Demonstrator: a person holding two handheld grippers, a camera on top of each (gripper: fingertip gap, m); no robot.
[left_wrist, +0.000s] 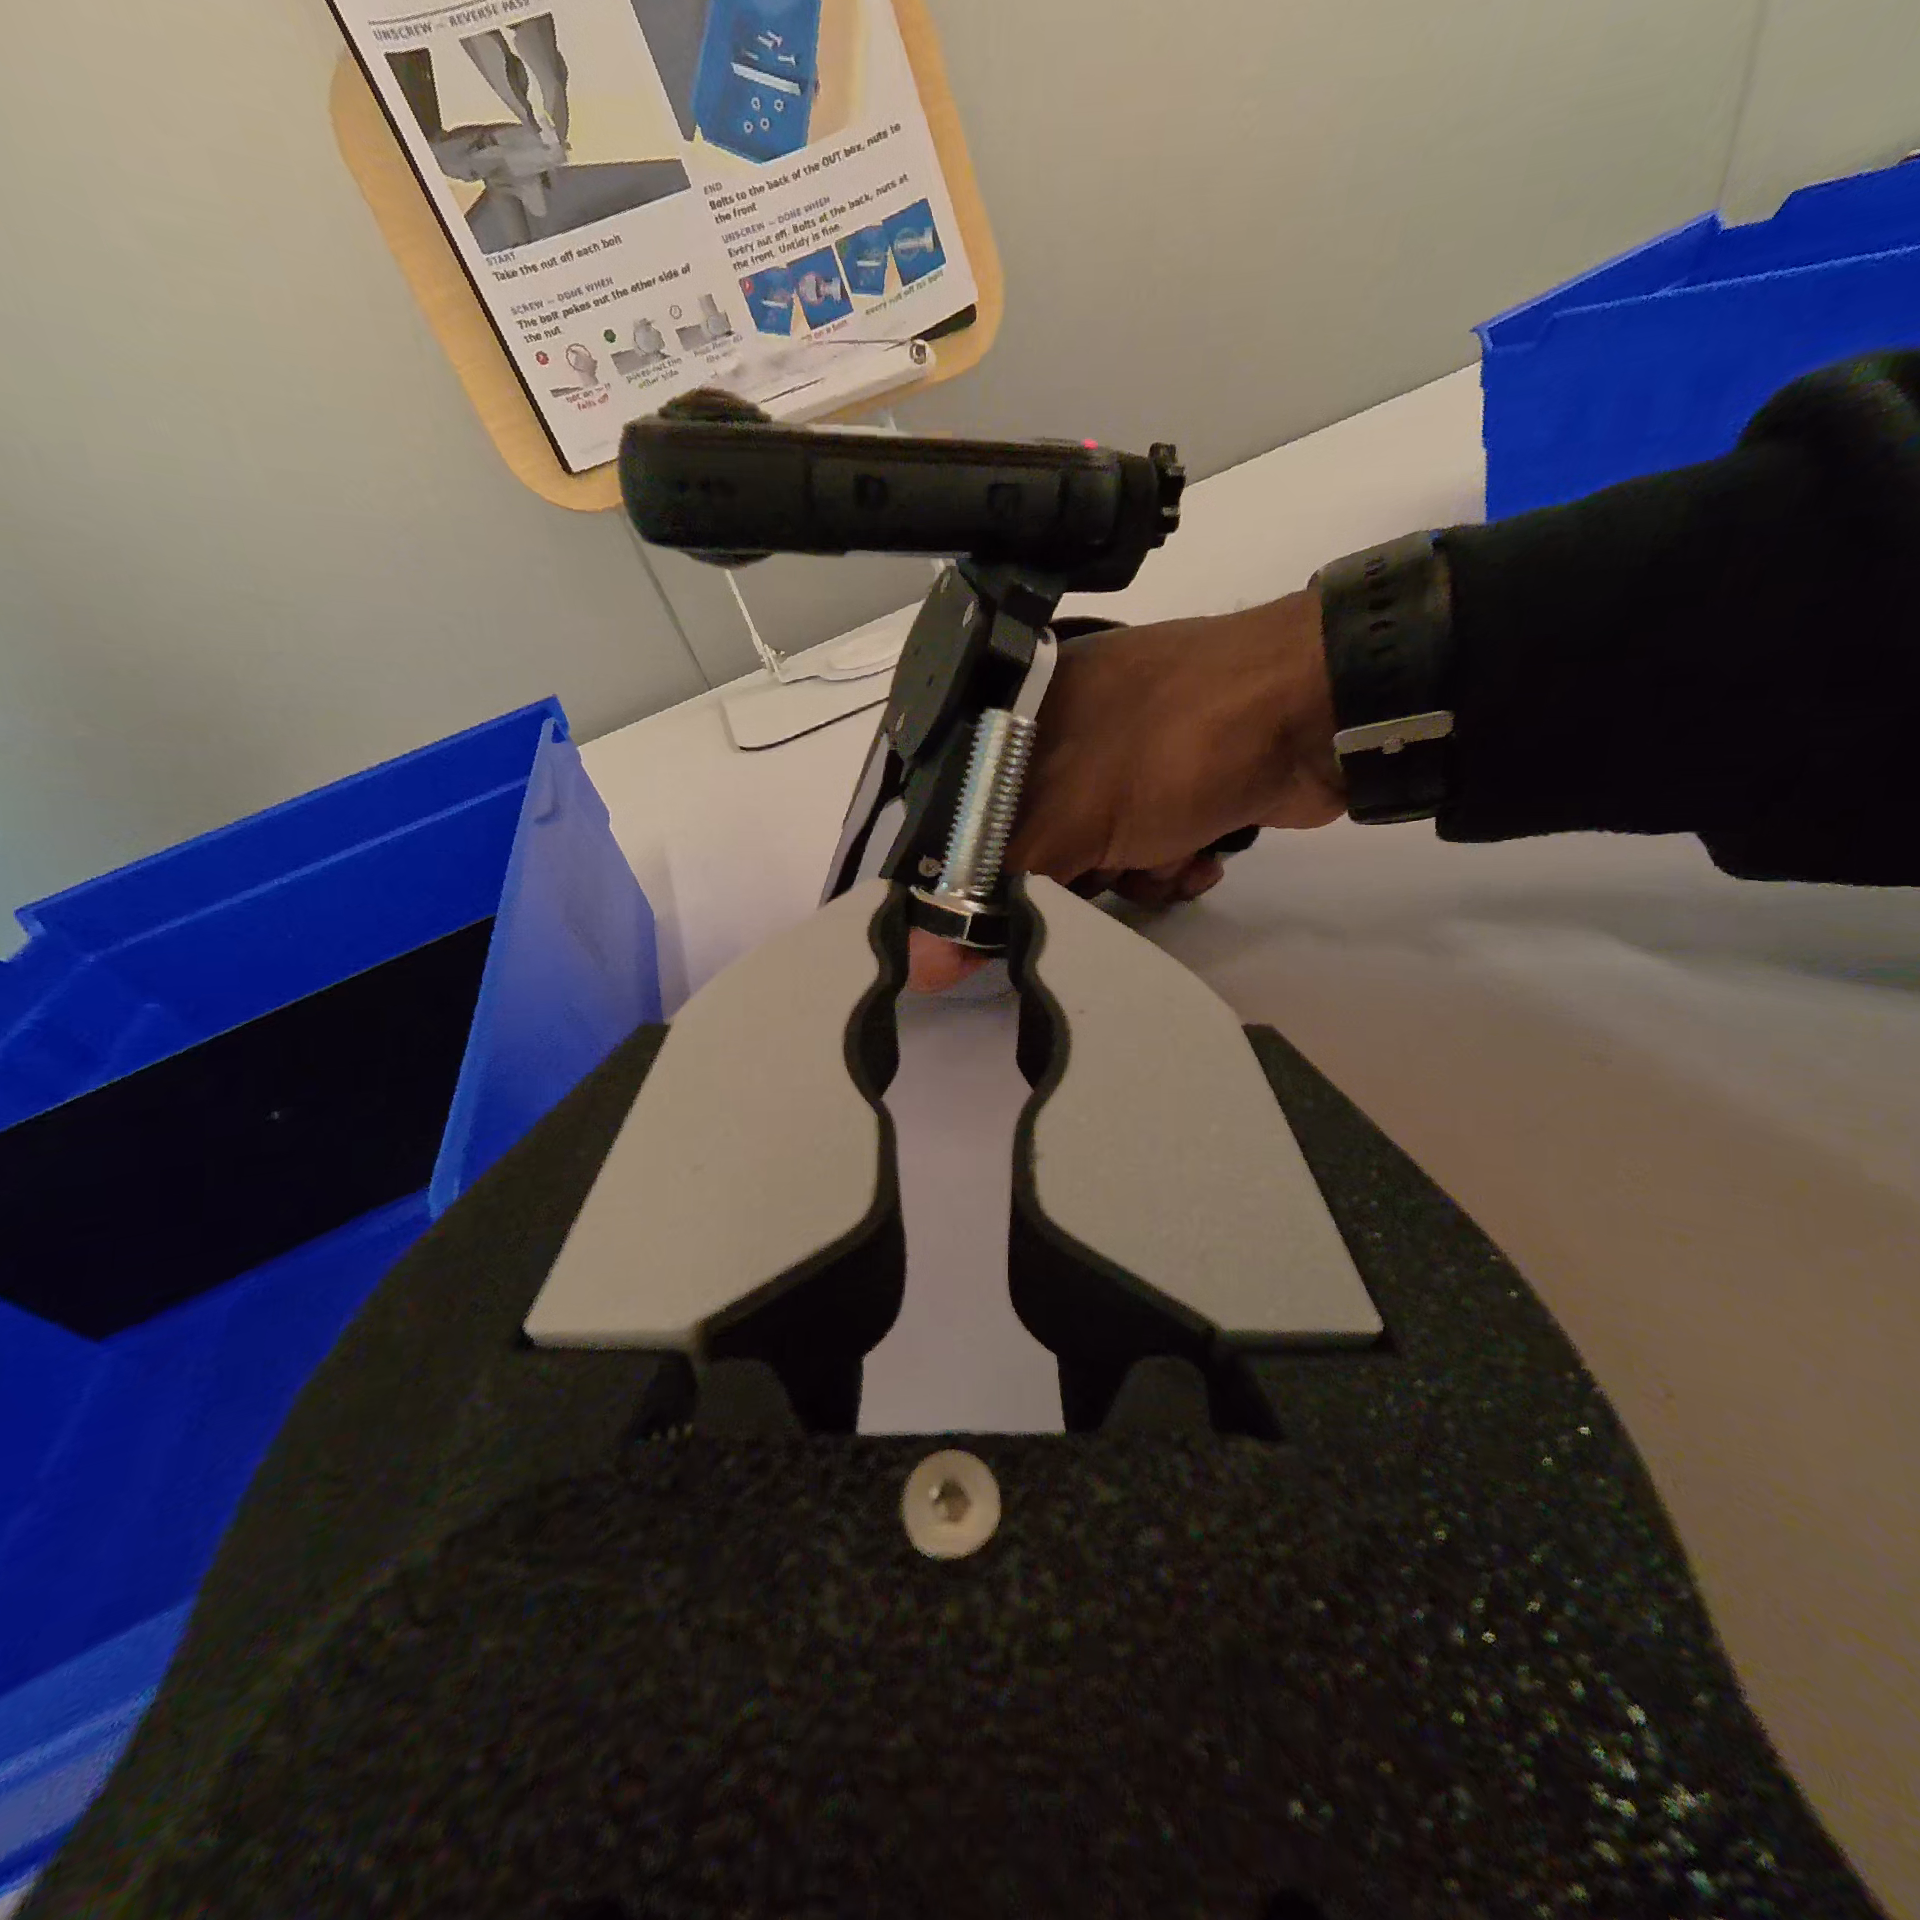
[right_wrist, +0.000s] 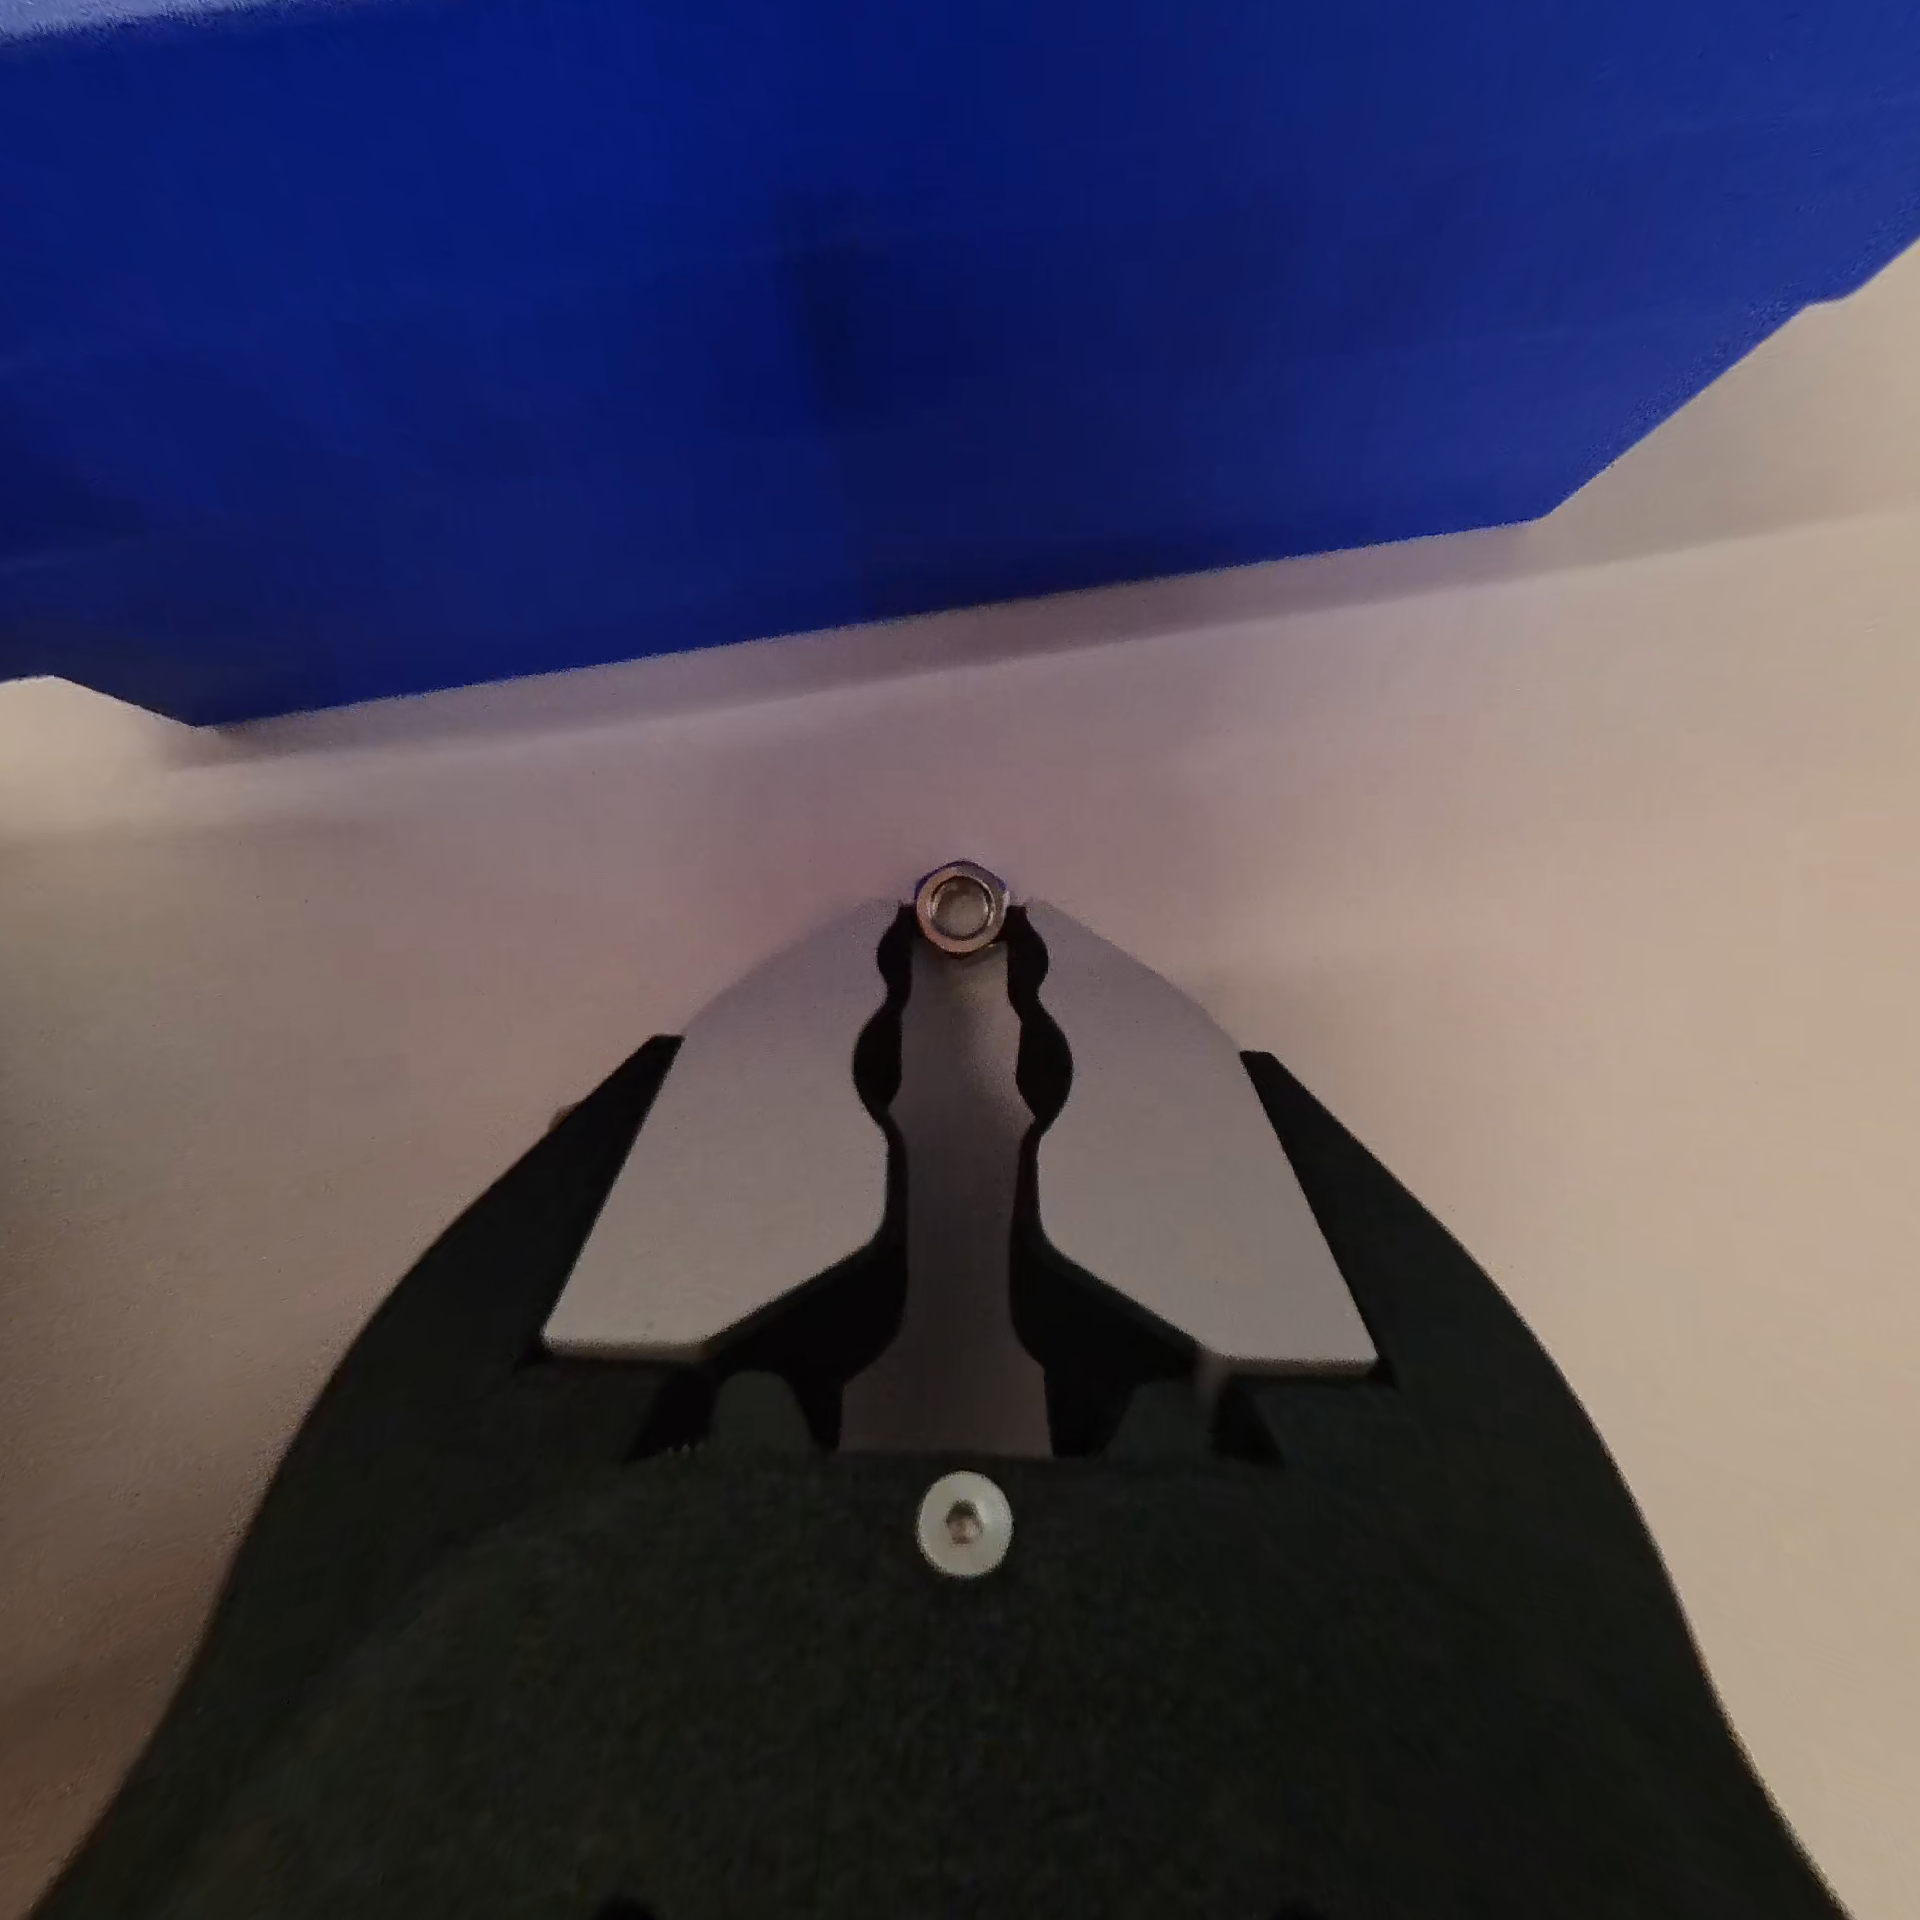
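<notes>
Bolt (left_wrist: 987, 810) left, nut (right_wrist: 958, 914) right

The bolt's head (left_wrist: 948, 916) sits partly hidden behind the left gripper's fingertips (left_wrist: 1023, 925). The right gripper's fingers are hidden behind its own body (left_wrist: 935, 727) and the hand (left_wrist: 1164, 748). Both blue bins (left_wrist: 260, 935) (left_wrist: 1704, 343) are cut off at frame edges. The right wrist view is blurred; the nut's far side (right_wrist: 958, 914) cannot be told.
</notes>
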